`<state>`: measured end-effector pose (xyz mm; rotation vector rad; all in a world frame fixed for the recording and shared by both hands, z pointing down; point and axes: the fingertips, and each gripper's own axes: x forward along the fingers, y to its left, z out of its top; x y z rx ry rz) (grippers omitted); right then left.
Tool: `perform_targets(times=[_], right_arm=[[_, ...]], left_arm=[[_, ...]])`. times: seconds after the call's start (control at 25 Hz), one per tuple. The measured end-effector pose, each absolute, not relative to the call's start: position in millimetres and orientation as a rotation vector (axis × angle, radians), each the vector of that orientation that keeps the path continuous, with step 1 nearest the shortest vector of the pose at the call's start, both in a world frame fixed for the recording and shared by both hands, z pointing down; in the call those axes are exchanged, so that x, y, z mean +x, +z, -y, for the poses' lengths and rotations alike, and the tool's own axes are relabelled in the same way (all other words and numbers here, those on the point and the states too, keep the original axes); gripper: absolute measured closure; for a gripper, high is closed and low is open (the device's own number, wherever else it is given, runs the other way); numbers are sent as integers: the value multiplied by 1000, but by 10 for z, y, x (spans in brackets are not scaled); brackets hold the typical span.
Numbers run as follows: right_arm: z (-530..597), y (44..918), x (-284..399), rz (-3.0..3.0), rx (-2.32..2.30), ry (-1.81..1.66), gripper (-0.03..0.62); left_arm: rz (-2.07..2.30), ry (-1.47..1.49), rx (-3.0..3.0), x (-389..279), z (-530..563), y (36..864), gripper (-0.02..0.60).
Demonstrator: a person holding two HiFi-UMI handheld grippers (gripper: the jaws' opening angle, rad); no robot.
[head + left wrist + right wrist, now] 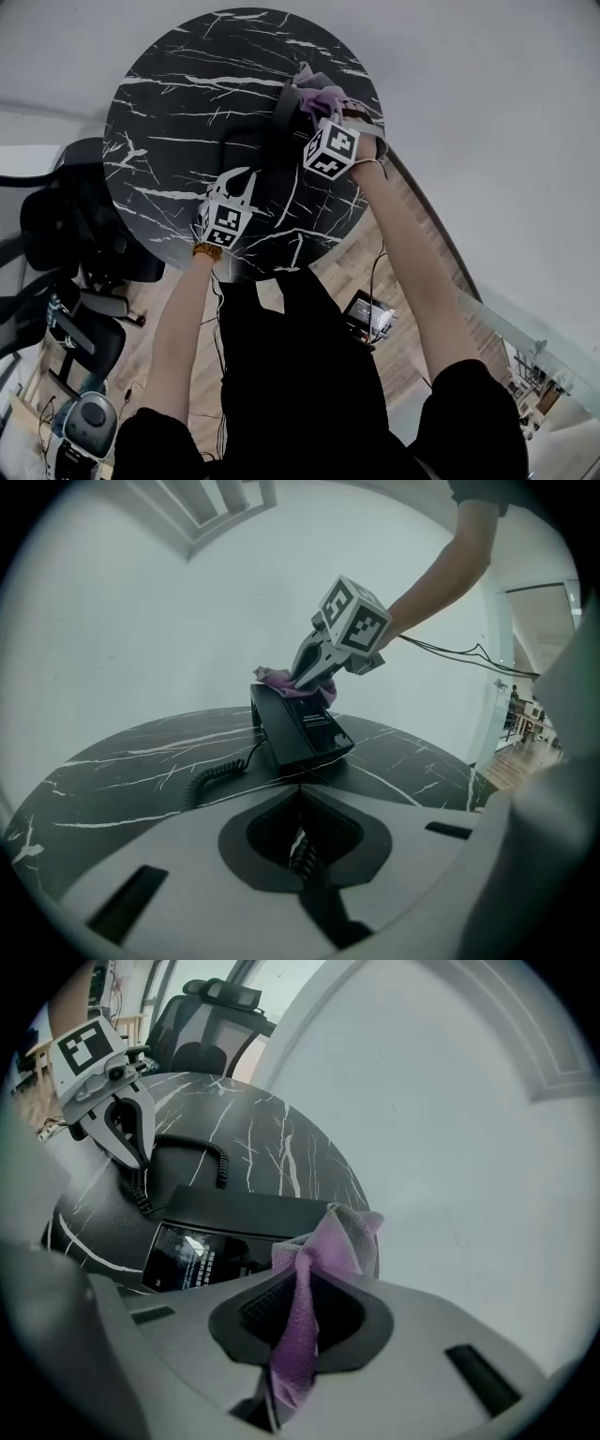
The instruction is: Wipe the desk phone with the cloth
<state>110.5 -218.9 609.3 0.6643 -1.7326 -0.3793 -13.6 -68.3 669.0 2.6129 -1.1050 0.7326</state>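
While your right gripper (pixel 302 1274) clamps the purple cloth (pixel 336 1237) at the desk phone's (pixel 234 1215) far edge, your left gripper (pixel 300 844) waits nearer you, closed and empty. A hard wipe could shove the unbraced phone toward the table's (pixel 112 771) far rim.

On my feed, the person on the near side of the table (pixel 159 112) wears a black short-sleeved top (pixel 309 375). An orange wristband (pixel 207 250) sits at the table's near edge. The left gripper (pixel 300 841) and right gripper (pixel 295 1330) are pale grey shells with dark jaw recesses. Each bears a cube (pixel 331 150) of black-and-white square markers. Thin dark cables (pixel 450 651), I think, trail from the right one.
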Motion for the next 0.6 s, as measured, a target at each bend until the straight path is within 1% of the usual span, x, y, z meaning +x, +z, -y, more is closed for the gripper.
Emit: perform_targets(times=[0.6], right_arm=[[2002, 6207, 1013, 1716, 624, -380, 537]], left_arm=[[1140, 711, 2607, -134, 708, 6671, 569]])
